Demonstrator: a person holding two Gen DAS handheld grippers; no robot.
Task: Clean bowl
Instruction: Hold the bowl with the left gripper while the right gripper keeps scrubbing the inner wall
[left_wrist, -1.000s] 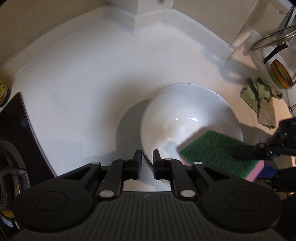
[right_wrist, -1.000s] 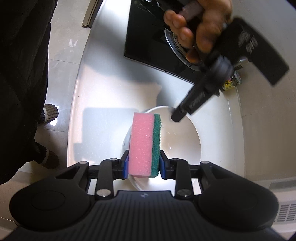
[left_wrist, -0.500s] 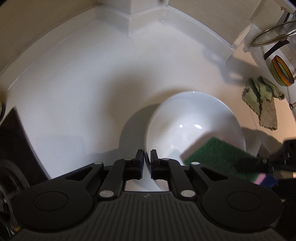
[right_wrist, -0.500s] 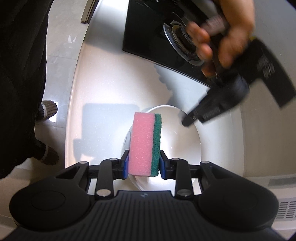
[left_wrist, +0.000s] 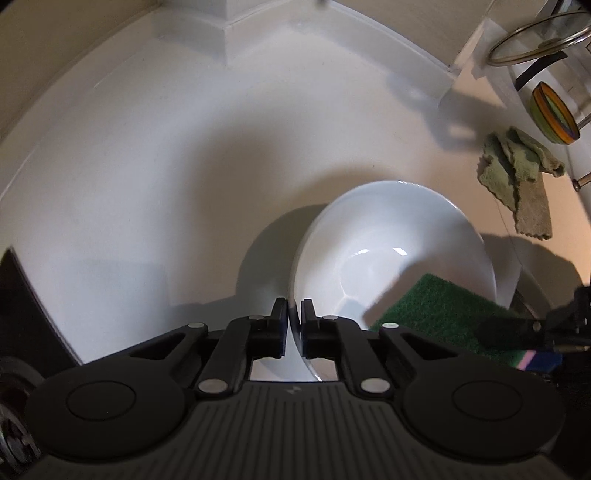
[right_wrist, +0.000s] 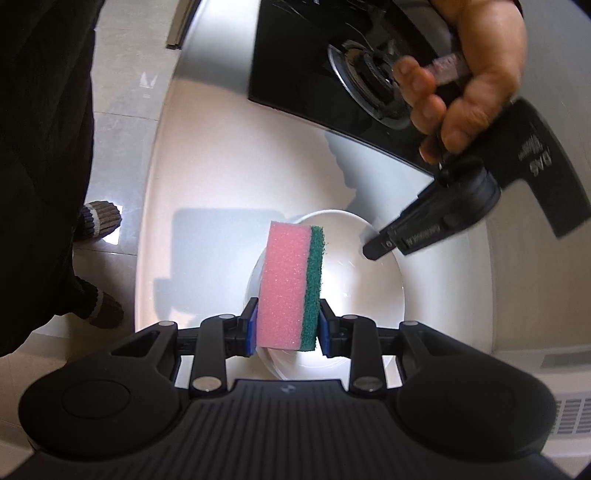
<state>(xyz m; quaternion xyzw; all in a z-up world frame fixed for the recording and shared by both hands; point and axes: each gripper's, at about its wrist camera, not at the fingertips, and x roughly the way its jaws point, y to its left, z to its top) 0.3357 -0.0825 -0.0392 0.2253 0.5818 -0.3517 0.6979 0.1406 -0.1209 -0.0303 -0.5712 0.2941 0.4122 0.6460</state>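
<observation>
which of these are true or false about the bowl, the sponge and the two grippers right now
1. The right gripper is shut on the sponge. True.
2. The sponge's green side faces the left gripper. True.
3. The left gripper hangs wide open, clear of the bowl. False: its fingers are closed on the bowl's rim.
4. The bowl is full of soapy water. False: its white inside shows bare.
5. A green cloth lies on the counter beyond the bowl. True.

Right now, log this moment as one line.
left gripper: shut on bowl rim | right gripper: shut on sponge, over bowl | scrubbing: not started
</observation>
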